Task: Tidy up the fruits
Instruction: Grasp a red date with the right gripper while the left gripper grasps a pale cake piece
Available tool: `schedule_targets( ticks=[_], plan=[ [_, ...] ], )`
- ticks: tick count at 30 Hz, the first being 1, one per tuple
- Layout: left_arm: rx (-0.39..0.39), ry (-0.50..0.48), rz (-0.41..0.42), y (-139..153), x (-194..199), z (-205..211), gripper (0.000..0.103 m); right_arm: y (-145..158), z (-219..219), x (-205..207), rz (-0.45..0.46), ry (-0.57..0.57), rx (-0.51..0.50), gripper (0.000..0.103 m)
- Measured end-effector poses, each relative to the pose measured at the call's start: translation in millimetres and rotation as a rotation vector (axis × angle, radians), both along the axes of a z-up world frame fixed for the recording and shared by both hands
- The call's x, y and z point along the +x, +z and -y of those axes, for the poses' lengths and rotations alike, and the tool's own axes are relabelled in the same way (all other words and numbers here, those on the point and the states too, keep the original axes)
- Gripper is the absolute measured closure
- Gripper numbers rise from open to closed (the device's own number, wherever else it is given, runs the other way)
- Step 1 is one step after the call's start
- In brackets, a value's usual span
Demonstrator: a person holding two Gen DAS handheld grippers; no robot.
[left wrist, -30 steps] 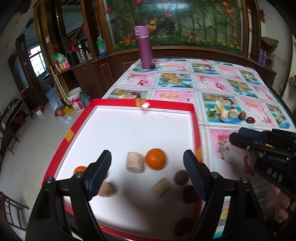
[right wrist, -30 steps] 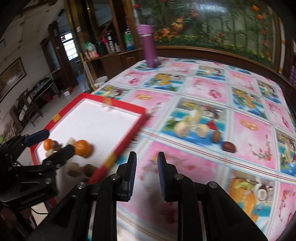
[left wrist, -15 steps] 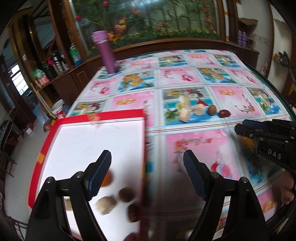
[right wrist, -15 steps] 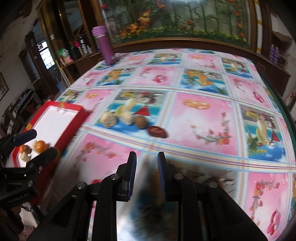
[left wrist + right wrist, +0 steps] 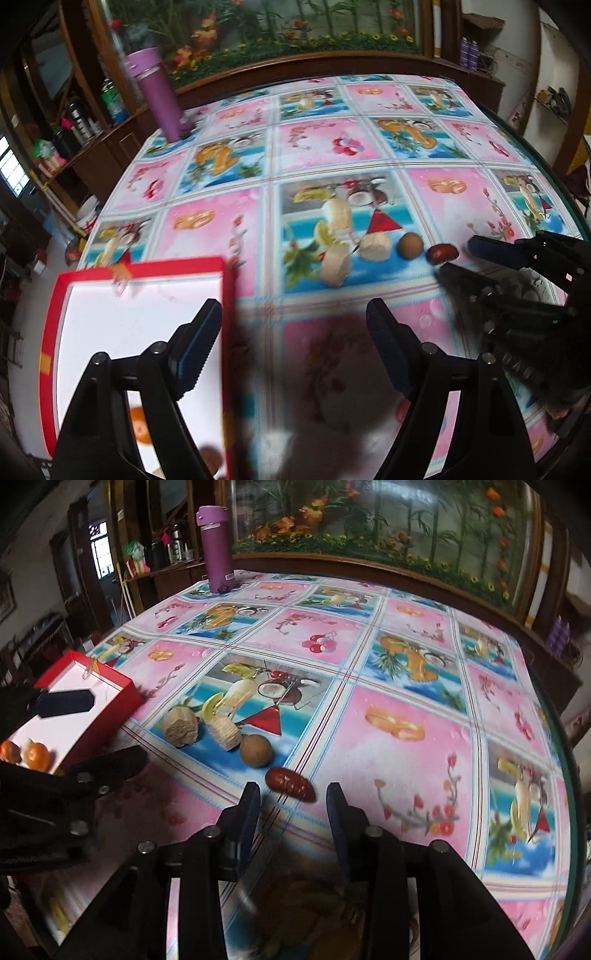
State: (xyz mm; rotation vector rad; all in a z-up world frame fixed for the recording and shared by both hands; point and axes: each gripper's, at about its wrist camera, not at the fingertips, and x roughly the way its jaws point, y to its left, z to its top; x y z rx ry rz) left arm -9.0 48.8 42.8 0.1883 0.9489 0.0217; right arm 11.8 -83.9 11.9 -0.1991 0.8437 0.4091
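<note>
Glossy oblong red date (image 5: 290,785) just ahead of right tongs (image 5: 292,797), both tongs apart, left tongs (image 5: 293,317) empty.

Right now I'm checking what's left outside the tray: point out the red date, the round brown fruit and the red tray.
red date (image 5: 290,785), right wrist view, middle of its body.
round brown fruit (image 5: 256,750), right wrist view, its centre.
red tray (image 5: 229,332), left wrist view, right rim.

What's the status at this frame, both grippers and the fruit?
Left gripper open, empty, by red tray. Right gripper open, lined up on red date, not touching. Nothing between.
</note>
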Motion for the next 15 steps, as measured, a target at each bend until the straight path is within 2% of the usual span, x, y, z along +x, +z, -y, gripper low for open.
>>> schedule_targets(
  ticks=[7,12,13,14,15],
  plan=[
    [0.012,-0.018,-0.047,-18.9,33.4,10.2,0.022,-6.9,-2.4,12.2,-0.019,0.013,0.000,0.066],
    [-0.034,-0.028,-0.057,-24.2,44.3,4.7,0.024,-7.4,-5.4,13.8,-0.016,0.032,0.015,0.068],
    [-0.034,-0.034,-0.058,-25.6,44.1,6.1,0.028,-7.2,-5.4,13.5,-0.016,0.037,0.022,0.078],
    [-0.044,-0.046,-0.062,-26.8,43.4,7.8,0.043,-6.9,-5.0,13.1,-0.016,0.035,0.023,0.088],
    [-0.062,-0.056,-0.070,-28.2,43.6,8.9,0.058,-6.8,-4.1,12.8,-0.021,0.036,0.028,0.088]
  ],
)
